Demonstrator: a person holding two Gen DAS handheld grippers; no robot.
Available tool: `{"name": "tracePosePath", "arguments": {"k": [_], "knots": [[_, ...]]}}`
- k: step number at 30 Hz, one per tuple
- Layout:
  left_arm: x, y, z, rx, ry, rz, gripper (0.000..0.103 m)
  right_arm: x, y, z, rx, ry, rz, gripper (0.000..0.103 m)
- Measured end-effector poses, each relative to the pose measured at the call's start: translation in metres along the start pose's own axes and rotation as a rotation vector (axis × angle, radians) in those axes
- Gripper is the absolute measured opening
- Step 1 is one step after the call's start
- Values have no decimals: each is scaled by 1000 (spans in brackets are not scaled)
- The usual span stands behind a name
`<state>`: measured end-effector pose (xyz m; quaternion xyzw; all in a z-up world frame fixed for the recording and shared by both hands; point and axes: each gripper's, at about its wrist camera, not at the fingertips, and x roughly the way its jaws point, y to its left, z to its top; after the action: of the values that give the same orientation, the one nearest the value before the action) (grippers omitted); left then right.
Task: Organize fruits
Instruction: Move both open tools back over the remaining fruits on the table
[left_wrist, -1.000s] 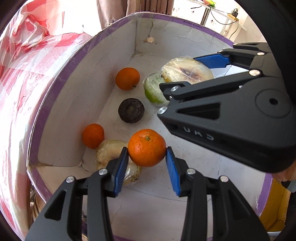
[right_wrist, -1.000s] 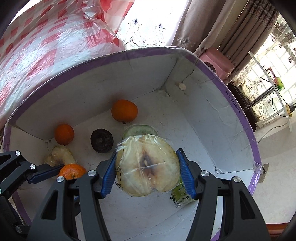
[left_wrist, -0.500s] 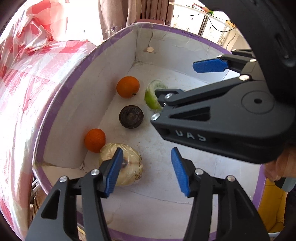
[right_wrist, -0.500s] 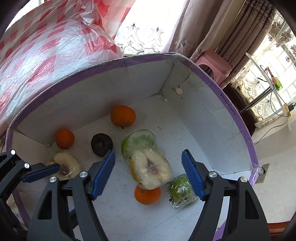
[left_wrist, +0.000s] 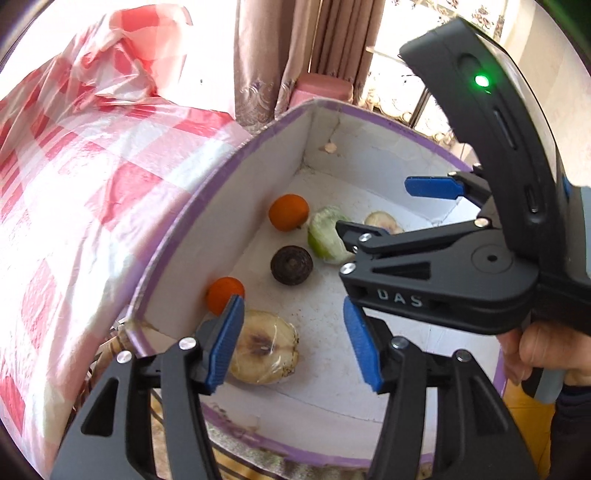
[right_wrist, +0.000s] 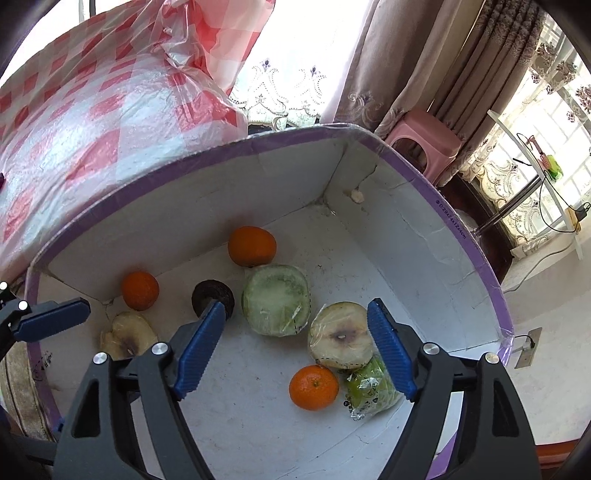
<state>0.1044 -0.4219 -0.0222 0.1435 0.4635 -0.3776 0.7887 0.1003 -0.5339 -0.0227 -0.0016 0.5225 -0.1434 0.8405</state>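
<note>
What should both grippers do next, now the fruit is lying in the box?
Probably lift both clear of the box. The left gripper and right gripper are opening with nothing between their pads; the orange and wrapped apple half already rest on the floor.

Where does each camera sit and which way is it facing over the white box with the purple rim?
Left wrist: on the left gripper, looking down into the white foam box with purple rim; the right gripper and a hand show.
Right wrist: on the right gripper, looking down into the box; a left gripper finger shows at the left edge.
Shared: the dark round fruit. Both grippers' jaws are opening, empty.
</note>
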Motion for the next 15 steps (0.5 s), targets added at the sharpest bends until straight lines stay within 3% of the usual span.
{"name": "tracePosePath", "arguments": {"k": [15], "knots": [[-55,40,-2,-80,-144,84,57,-32,2,18,63,-112,58,78]]}}
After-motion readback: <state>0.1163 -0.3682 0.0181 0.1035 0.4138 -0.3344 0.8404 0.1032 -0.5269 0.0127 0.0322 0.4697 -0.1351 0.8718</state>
